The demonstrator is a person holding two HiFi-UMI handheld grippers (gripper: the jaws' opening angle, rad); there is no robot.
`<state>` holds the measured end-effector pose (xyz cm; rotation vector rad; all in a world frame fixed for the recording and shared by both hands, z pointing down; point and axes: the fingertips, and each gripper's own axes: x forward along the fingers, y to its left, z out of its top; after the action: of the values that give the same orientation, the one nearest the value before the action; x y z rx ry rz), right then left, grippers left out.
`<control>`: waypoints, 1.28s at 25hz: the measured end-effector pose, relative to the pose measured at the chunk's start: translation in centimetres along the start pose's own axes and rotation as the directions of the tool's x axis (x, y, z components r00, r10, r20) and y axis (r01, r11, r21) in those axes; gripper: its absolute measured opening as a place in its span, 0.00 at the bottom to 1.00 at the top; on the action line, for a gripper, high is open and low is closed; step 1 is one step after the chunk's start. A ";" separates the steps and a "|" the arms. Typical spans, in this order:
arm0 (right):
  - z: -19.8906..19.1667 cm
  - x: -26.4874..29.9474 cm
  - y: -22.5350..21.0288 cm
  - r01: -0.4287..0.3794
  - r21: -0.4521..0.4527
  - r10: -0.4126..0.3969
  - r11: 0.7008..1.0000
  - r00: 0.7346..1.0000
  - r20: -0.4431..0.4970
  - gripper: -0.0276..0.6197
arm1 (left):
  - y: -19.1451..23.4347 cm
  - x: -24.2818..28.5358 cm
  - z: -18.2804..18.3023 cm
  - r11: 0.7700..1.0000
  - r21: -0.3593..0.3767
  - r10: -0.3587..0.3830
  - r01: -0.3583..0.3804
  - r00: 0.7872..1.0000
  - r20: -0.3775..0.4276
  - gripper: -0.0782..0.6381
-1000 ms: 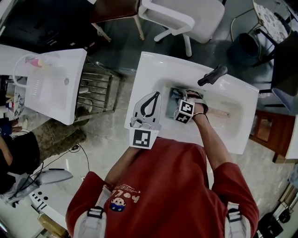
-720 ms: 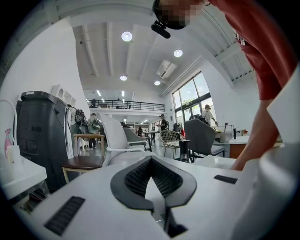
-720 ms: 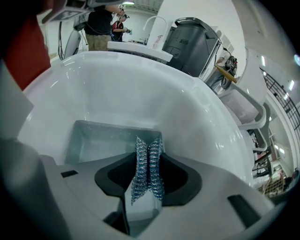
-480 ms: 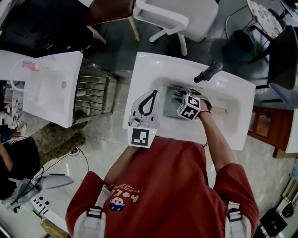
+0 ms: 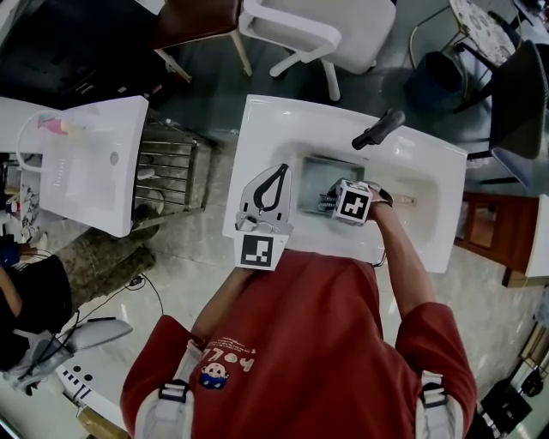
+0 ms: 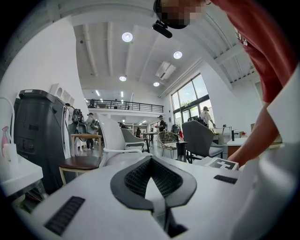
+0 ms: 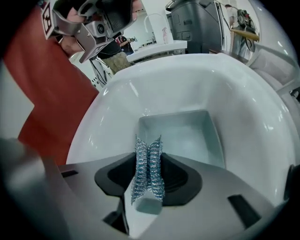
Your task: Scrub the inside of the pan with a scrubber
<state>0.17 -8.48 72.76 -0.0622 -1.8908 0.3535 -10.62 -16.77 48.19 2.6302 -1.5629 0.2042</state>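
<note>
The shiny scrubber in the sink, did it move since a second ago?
Yes. The right hand-held gripper slid a little to the person's right across the pan, carrying the scrubber, so more of the pan's left part now shows. Its jaws stayed shut on the scrubber all along. The left hand-held gripper stayed shut and empty at the left rim of the sink.

1. Grippers, two: left gripper [image 6: 150,161], right gripper [image 7: 148,152].
2. Scrubber [image 7: 147,171], one, steel mesh.
3. Pan [image 5: 319,176], one, square and grey.
4. White basins, two: near basin [image 5: 429,231], side basin [image 5: 86,180].
5. Black tap [image 5: 377,130], one, at the near basin's far rim.
6. Seats, two: white chair [image 5: 317,30], brown stool [image 5: 193,21].
</note>
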 end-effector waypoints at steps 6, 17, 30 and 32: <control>-1.4 0.3 -0.7 0.009 0.009 -0.008 1.000 0.998 -0.056 0.30 | 0.0 -0.3 -0.2 1.000 0.000 0.005 -0.005 1.000 -0.006 0.12; -1.7 1.2 -1.2 0.013 0.019 -0.012 1.000 0.999 -0.051 0.30 | 0.2 -0.3 -0.1 1.000 0.001 0.013 -0.013 1.000 -0.009 0.12; -0.8 1.2 -1.8 0.051 -0.003 -0.050 0.999 0.998 0.033 0.29 | -0.2 0.2 -0.5 1.000 -0.002 0.003 -0.003 1.000 -0.020 0.12; -0.6 1.1 -2.6 0.091 -0.009 -0.090 0.996 0.995 0.043 0.29 | -0.1 0.2 -0.6 1.000 -0.002 0.005 -0.005 1.000 -0.022 0.12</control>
<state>0.73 -10.55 74.62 0.0240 -1.9303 0.2849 -10.49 -16.82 48.85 2.6142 -1.5622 0.2307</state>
